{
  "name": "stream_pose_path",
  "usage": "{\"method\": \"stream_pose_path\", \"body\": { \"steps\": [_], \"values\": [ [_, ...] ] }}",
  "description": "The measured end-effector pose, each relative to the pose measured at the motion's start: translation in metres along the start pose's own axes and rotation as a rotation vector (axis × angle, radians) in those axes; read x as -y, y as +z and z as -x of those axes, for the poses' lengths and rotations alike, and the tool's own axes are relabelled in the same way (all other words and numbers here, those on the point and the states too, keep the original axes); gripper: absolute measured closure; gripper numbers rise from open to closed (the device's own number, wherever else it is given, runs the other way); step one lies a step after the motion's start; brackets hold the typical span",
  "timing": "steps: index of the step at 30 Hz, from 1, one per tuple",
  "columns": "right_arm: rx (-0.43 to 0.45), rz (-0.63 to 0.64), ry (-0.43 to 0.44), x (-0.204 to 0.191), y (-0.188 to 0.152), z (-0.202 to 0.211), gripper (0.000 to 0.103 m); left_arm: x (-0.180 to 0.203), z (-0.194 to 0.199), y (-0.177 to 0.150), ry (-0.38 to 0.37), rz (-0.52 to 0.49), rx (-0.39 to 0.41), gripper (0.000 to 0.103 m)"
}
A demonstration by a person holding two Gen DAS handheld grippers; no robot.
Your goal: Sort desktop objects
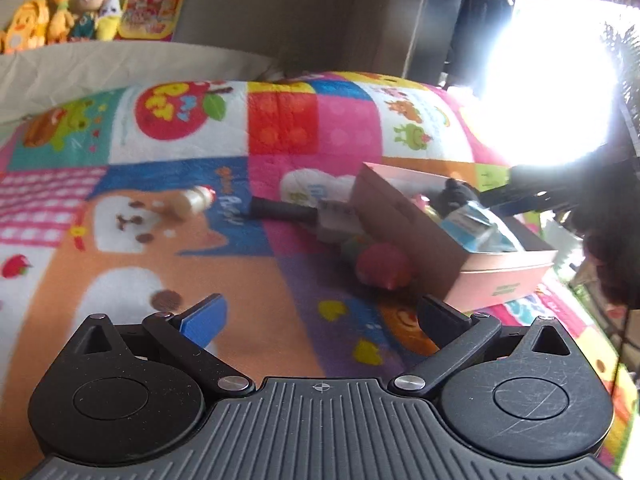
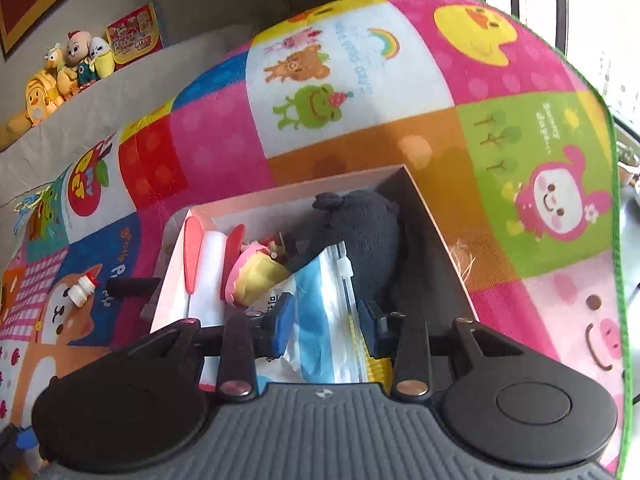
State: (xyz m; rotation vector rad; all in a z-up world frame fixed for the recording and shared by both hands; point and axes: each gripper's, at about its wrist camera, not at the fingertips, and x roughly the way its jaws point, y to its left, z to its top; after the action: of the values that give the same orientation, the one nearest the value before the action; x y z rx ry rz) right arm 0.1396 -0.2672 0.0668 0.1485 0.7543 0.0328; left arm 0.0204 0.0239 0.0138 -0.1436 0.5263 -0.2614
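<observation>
A pink box (image 2: 436, 236) sits on a colourful patchwork mat (image 2: 360, 148). In it lie a black plush (image 2: 360, 224), a yellow-and-pink cupcake toy (image 2: 256, 270), a red-and-white item (image 2: 208, 256) and a blue-and-white zip bag (image 2: 316, 304). My right gripper (image 2: 324, 320) hangs over the box with its jaws a little apart; the bag lies between them, and the pads do not press on it. My left gripper (image 1: 320, 312) stands wide open above the mat with nothing in it. Beyond it, outside the box (image 1: 500, 280), lie a small red-capped bottle (image 1: 198, 199), a black cylinder (image 1: 280, 212) and a round pink toy (image 1: 382, 266).
Plush toys (image 1: 60, 16) and a picture box line a ledge behind the mat. A bright window (image 1: 552, 80) glares at the right. The mat's green edge (image 2: 616, 240) runs down the right side. The bottle (image 2: 82, 290) and the cylinder (image 2: 132, 286) lie left of the box.
</observation>
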Motion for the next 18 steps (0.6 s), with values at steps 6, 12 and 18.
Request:
{"method": "stream_pose_path", "body": {
  "steps": [6, 12, 18],
  "values": [
    [0.085, 0.25, 0.106, -0.069, -0.006, 0.04, 0.064, -0.035, 0.001, 0.012, 0.223, 0.035, 0.04, 0.0],
    [0.172, 0.716, 0.017, -0.177, -0.068, 0.029, 0.063, -0.06, 0.012, 0.014, 0.253, 0.091, 0.056, 0.0],
    [0.09, 0.863, -0.163, -0.213, -0.103, -0.031, 0.063, -0.068, 0.018, 0.006, 0.218, 0.128, 0.058, 0.0]
  ]
}}
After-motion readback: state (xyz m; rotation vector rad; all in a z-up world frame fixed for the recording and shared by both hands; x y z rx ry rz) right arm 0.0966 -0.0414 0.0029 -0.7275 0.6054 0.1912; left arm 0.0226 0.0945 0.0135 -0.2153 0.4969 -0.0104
